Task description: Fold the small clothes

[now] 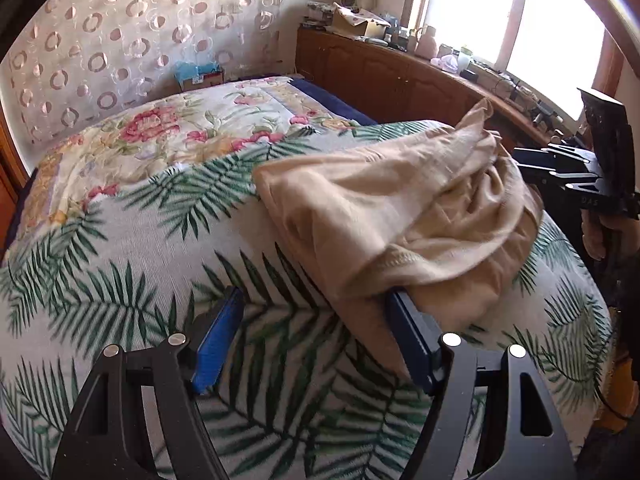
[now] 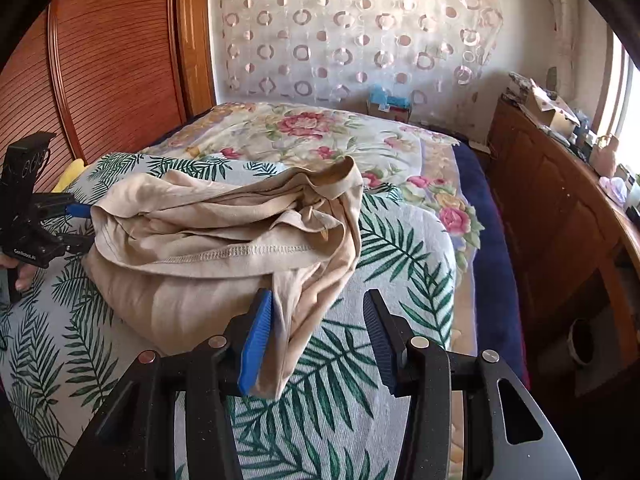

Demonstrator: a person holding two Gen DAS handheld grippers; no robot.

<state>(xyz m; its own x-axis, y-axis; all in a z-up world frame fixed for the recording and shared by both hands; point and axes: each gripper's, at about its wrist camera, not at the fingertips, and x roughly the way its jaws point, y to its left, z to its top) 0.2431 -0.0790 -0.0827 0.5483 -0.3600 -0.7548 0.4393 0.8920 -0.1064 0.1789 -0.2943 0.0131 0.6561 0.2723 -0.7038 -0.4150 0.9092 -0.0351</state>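
Observation:
A crumpled beige garment (image 1: 400,208) (image 2: 224,232) lies bunched on the palm-leaf bed cover (image 1: 120,240) (image 2: 404,248). In the left wrist view my left gripper (image 1: 312,300) is open just above the cover. The garment's near hem rests against its right finger (image 1: 412,340), and its blue left pad is bare. In the right wrist view my right gripper (image 2: 318,300) is open too. A corner of the garment hangs between its jaws beside the left blue pad (image 2: 256,340), and nothing presses on it. Each gripper shows at the garment's far side in the other view (image 1: 520,164) (image 2: 86,228).
A floral quilt (image 1: 160,136) (image 2: 304,128) covers the far half of the bed. A wooden cabinet (image 1: 400,80) (image 2: 560,216) with clutter on top runs under the window along the bed's right side. A wooden slatted panel (image 2: 112,60) stands behind the left gripper. A patterned curtain (image 2: 360,32) hangs at the back.

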